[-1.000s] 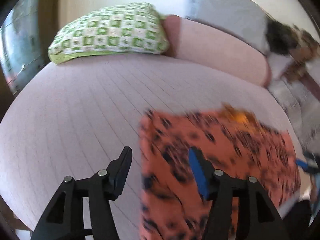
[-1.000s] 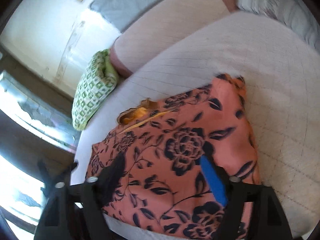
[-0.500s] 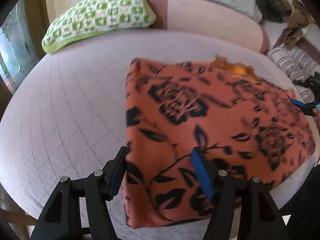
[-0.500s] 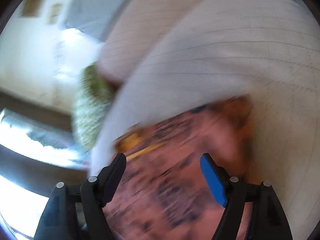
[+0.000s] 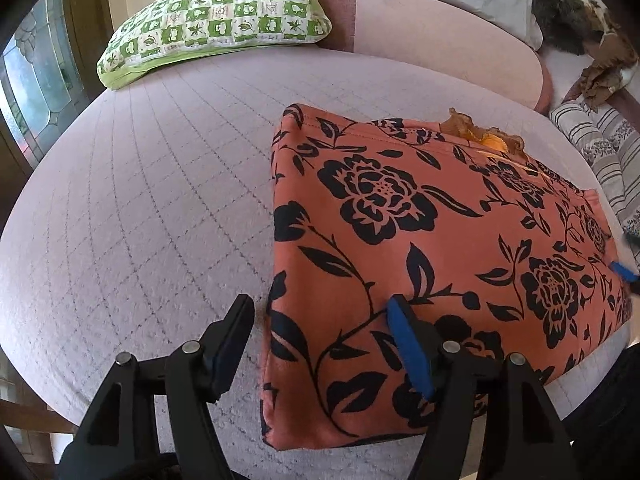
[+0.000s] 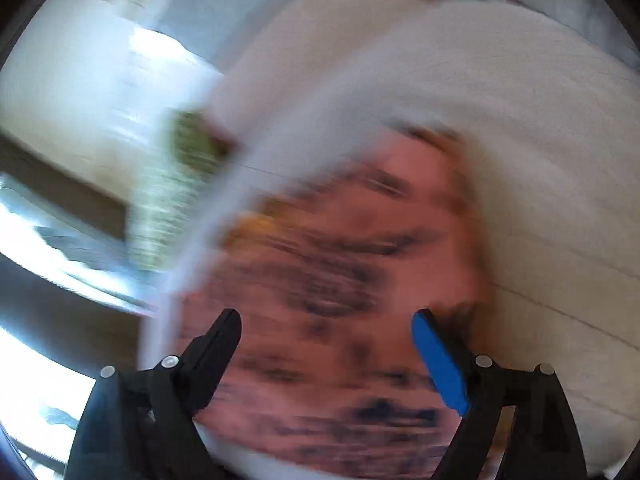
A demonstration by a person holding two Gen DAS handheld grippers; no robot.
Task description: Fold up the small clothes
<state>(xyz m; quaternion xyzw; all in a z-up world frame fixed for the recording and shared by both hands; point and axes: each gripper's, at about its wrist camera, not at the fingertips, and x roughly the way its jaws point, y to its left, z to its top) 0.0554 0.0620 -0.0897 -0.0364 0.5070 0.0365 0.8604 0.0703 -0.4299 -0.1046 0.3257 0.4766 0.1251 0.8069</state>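
Orange floral garment lies folded flat on the bed. Left gripper straddles its near-left corner, right gripper hovers over it — both jaws spread, likely for another fold.

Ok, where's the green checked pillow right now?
In the left wrist view the pillow lies at the upper left, at the far edge of the bed, against the pink bolster, apart from the folded floral cloth.
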